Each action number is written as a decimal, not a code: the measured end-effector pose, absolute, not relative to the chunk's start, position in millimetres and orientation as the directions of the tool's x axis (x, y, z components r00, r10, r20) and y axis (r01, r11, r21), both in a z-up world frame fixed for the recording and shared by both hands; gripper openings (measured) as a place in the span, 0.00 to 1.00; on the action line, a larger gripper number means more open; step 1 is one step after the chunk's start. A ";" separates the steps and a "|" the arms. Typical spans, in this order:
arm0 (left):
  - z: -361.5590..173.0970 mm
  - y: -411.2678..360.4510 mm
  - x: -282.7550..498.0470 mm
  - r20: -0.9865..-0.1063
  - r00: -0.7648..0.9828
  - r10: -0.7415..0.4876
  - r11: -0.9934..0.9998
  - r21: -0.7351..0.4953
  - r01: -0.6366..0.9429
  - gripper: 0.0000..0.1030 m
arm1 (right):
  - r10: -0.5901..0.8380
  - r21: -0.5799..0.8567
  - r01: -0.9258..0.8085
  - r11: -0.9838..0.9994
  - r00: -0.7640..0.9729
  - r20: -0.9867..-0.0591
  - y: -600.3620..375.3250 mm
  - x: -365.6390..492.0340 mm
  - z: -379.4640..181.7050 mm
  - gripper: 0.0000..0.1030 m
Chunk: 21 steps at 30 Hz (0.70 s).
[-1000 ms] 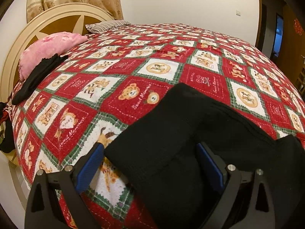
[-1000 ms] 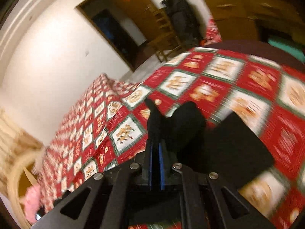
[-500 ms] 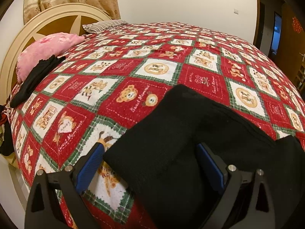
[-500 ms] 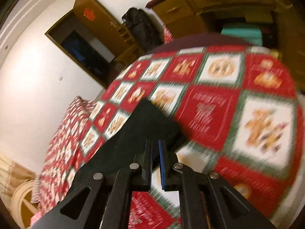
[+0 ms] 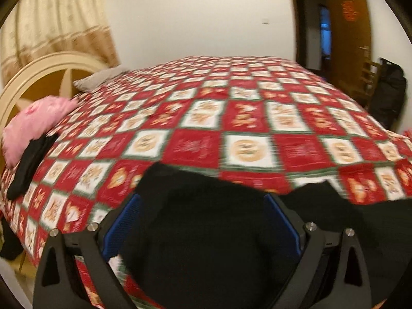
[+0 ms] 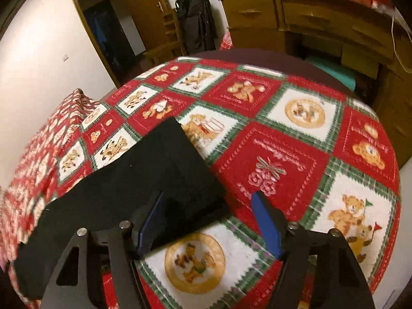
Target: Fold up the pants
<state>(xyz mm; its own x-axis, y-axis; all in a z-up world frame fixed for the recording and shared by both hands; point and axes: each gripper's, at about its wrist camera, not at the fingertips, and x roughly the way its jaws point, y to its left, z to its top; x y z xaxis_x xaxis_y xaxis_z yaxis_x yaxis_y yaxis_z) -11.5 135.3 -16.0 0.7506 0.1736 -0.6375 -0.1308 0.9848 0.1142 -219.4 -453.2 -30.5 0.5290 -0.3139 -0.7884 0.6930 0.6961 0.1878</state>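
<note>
The black pants (image 5: 211,231) lie folded on the red patterned bedspread (image 5: 231,118). In the left wrist view my left gripper (image 5: 203,203) is open, its blue pads on either side of the pants' near end, just above the cloth. In the right wrist view the pants (image 6: 144,177) lie flat as a long black band running to the left. My right gripper (image 6: 208,200) is open and empty, with the pants' near corner reaching between its blue pads.
A pink pillow (image 5: 33,126) with another black garment (image 5: 28,164) lies by the cream headboard (image 5: 38,69). A wooden dresser (image 6: 309,28), a black bag (image 6: 195,20) and an open door (image 6: 108,28) stand beyond the bed's foot.
My right gripper let go of the pants' end and opened; the lifted cloth now lies flat on the bed. My left gripper stayed open and tilted up and to the right.
</note>
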 end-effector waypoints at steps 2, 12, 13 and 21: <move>-15.1 123.4 -10.9 -0.643 0.752 0.144 0.989 0.108 -0.097 0.95 | -0.317 0.156 0.680 0.717 0.517 -0.795 -445.5 -209.3 -31.4 0.58; -21.4 66.0 -21.1 -0.680 0.733 0.028 0.995 0.088 0.043 0.95 | -0.311 0.193 0.569 0.800 0.667 -0.677 -440.6 -214.0 31.8 0.12; -21.2 59.1 -23.3 -0.679 0.734 0.020 0.994 0.094 0.060 0.95 | -0.319 0.181 0.556 0.811 0.681 -0.659 -439.4 -215.2 41.3 0.12; -31.6 26.5 -29.8 -0.696 0.718 -0.009 0.982 0.128 0.137 0.95 | -0.262 0.159 0.533 0.831 0.628 -0.732 -463.5 -215.7 8.4 0.12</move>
<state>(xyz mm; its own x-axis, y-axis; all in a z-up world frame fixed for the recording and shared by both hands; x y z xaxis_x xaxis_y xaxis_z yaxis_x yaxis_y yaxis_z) -29.8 26.5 -31.6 0.7184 -0.0095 -0.6956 0.1371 0.9822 0.1282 -215.7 -463.5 8.4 0.6282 -0.2625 -0.7324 0.5327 0.8312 0.1591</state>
